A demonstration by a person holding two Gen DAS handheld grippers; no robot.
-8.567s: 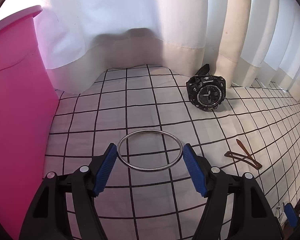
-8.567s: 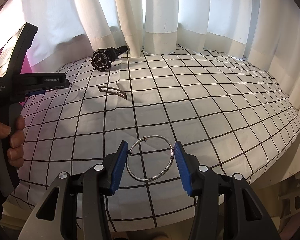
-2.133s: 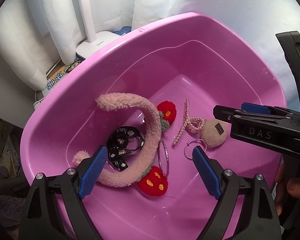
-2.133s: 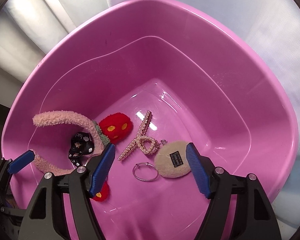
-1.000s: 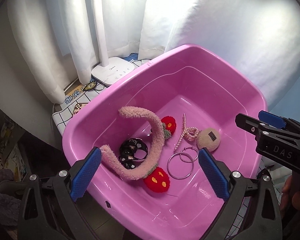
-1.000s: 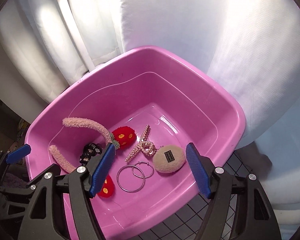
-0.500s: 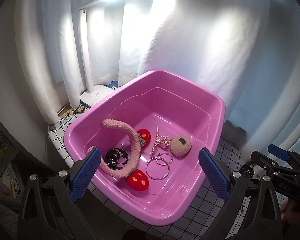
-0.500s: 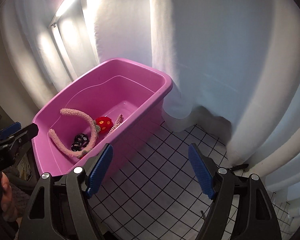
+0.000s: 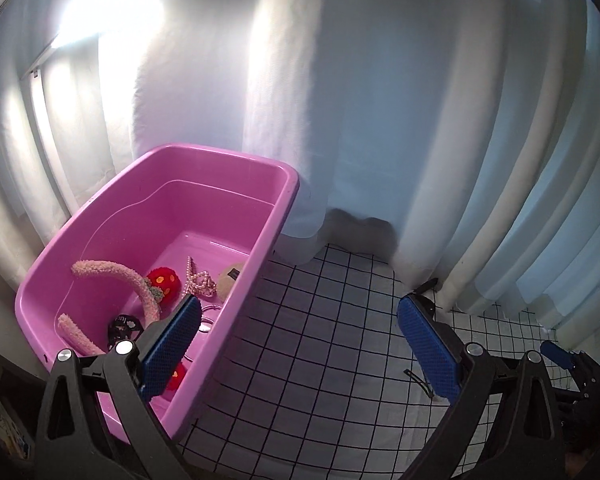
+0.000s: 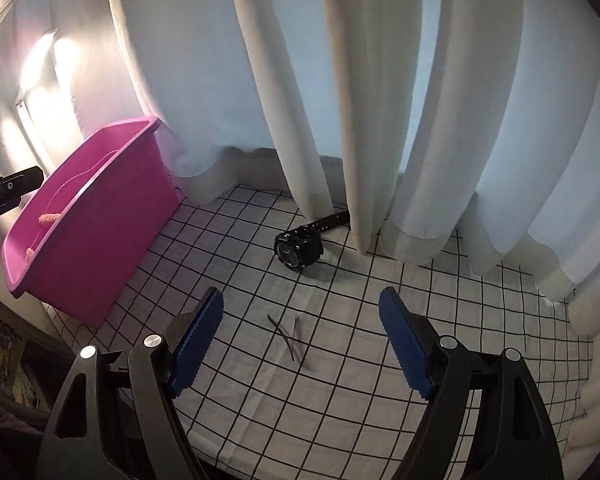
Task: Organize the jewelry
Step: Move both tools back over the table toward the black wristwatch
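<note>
**Q:** How far along are we?

**A:** I am logging most pieces as stowed. The glossy pink plastic tub (image 9: 148, 240) is holding a fuzzy pink headband (image 9: 120, 276), red strawberry plush bits (image 9: 164, 280), a pearl hair clip (image 9: 196, 280), a round beige puff (image 9: 229, 276) and thin metal rings (image 9: 208, 318), partly hidden behind my left claw. Two pieces are lying outside the tub: a chunky black digital wristwatch (image 10: 299, 247), well apart from the tub toward the curtain, and a thin dark metal hair clip (image 10: 287, 336), nearer to me than the watch.

**Q:** Claws?

**A:** I am holding the left gripper (image 9: 300, 346) spread wide and empty beside the tub; the right gripper (image 10: 300, 344) is also spread, empty, framing the hair clip from above. I judge that clip the next pick.

**Q:** Surroundings?

**A:** A white cloth with a black grid (image 10: 420, 280) is covering the table; pale pleated curtains (image 10: 340, 80) are hanging behind the tub, and a bright strip lamp (image 9: 100, 12) is glaring above it.
</note>
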